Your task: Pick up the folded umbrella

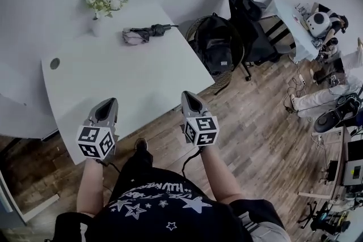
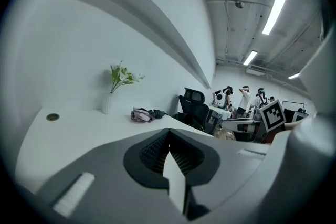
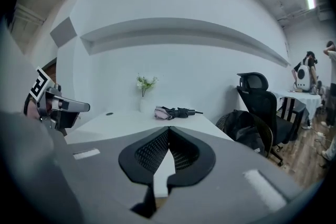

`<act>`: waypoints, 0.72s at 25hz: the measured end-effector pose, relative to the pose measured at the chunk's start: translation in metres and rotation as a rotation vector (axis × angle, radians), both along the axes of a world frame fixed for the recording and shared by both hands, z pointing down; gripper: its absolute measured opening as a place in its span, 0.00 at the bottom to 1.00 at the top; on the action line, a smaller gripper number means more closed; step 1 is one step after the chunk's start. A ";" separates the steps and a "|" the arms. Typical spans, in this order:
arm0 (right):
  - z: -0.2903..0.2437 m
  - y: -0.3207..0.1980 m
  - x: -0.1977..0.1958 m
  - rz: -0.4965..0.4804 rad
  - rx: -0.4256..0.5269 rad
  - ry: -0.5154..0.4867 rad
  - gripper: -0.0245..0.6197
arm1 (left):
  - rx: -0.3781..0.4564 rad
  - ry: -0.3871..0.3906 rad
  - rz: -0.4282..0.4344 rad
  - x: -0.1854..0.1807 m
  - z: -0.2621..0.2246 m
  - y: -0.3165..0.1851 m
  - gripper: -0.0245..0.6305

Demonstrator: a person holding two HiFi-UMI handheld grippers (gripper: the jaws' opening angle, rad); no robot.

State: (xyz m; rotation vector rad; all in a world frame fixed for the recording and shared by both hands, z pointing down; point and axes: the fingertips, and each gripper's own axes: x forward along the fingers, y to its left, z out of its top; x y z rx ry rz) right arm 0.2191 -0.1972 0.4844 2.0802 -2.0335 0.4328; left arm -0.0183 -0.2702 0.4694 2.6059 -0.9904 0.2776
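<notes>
Your left gripper [image 1: 108, 106] and right gripper [image 1: 191, 97] are both clenched, empty; folded umbrella [image 1: 146, 33] sits well apart on the table [image 1: 136, 85].

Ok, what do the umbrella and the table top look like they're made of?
Umbrella: soft fabric by the look, dark with a pale pink part, bunched in loose folds; its thin dark end looks like hard plastic. Table: smooth matt white top, probably laminate or painted board; even colour, no grain.
</notes>
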 end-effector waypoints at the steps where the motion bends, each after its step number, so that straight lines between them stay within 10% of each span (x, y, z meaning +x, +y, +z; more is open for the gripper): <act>1: -0.001 -0.014 0.001 -0.003 -0.003 0.009 0.06 | 0.001 0.003 -0.002 0.001 -0.002 -0.013 0.04; 18: -0.006 -0.169 0.021 -0.082 -0.111 0.149 0.06 | -0.056 0.002 0.012 0.006 0.009 -0.130 0.04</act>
